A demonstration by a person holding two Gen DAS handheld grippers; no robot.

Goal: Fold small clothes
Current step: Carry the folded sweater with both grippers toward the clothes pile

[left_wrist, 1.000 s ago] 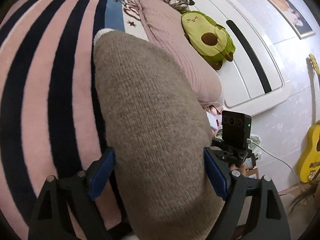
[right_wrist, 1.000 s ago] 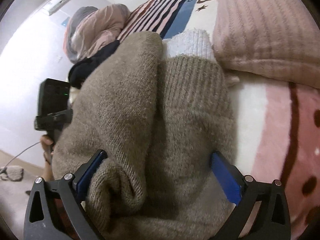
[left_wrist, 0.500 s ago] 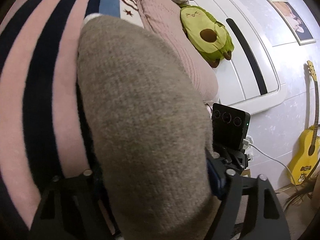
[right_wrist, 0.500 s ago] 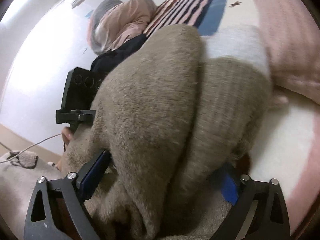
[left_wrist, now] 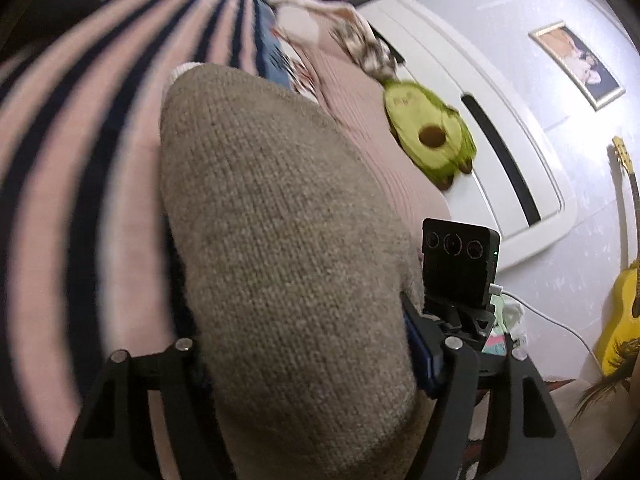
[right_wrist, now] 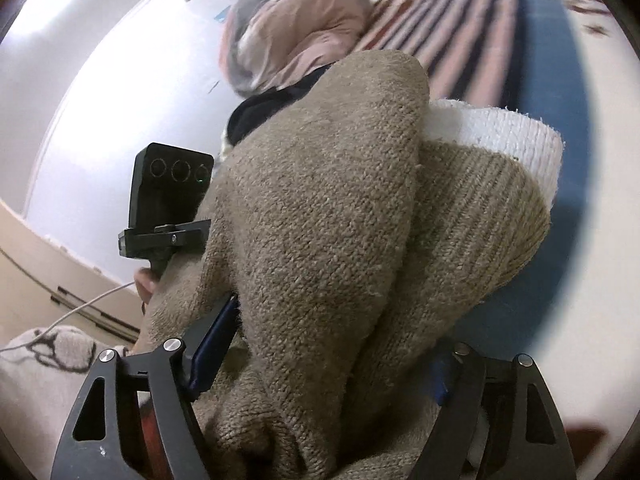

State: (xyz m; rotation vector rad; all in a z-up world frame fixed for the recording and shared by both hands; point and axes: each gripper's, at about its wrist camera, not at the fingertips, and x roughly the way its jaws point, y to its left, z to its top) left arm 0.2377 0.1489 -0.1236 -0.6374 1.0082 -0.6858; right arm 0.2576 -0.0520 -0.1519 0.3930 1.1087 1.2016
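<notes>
Each black tool (left_wrist: 304, 364) has triangular cut-out arms, silver screws and blue pads (right_wrist: 212, 340) (a white cable trails behind).

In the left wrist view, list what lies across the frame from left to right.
Striped blanket → tan knit → avocado plush → white headboard → framed picture → yellow guitar.

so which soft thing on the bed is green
The avocado plush, lying against the white headboard. The brown knit garment in the claws and the pink ribbed pillow beside the plush are not green.
</notes>
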